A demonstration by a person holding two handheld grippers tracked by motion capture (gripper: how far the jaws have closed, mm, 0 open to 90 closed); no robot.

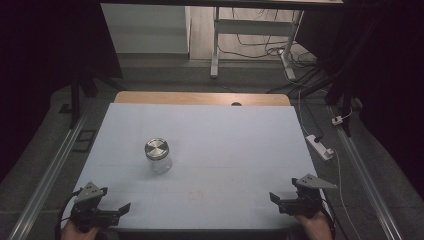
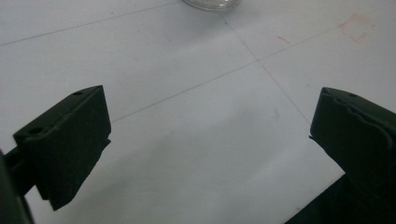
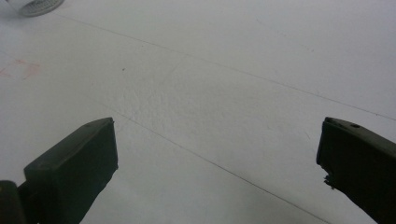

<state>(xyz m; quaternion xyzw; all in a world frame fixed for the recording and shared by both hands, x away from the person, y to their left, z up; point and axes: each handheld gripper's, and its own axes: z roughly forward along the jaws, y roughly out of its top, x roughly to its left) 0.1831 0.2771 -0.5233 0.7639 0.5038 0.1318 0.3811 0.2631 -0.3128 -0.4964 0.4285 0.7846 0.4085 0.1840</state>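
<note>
A clear glass jar [image 1: 158, 156] with a shiny metal lid stands upright on the white tabletop [image 1: 225, 145], left of centre. At the near left corner a hand holds my left gripper [image 1: 116, 206], open and empty, well short of the jar. In the left gripper view the black jaws of the left gripper [image 2: 212, 112] stand wide apart, and the jar's base [image 2: 211, 3] peeks in at the top edge. My right gripper [image 1: 282, 196] rests at the near right corner. It [image 3: 217, 126] is also open, with the jar [image 3: 35, 5] far off at the top left.
A faint red square mark [image 1: 196, 195] lies on the table between the grippers. A wooden strip [image 1: 200, 98] borders the far edge. On the floor at the right lie a white power strip [image 1: 320, 146] and cables. Desk legs [image 1: 215, 45] stand beyond the table.
</note>
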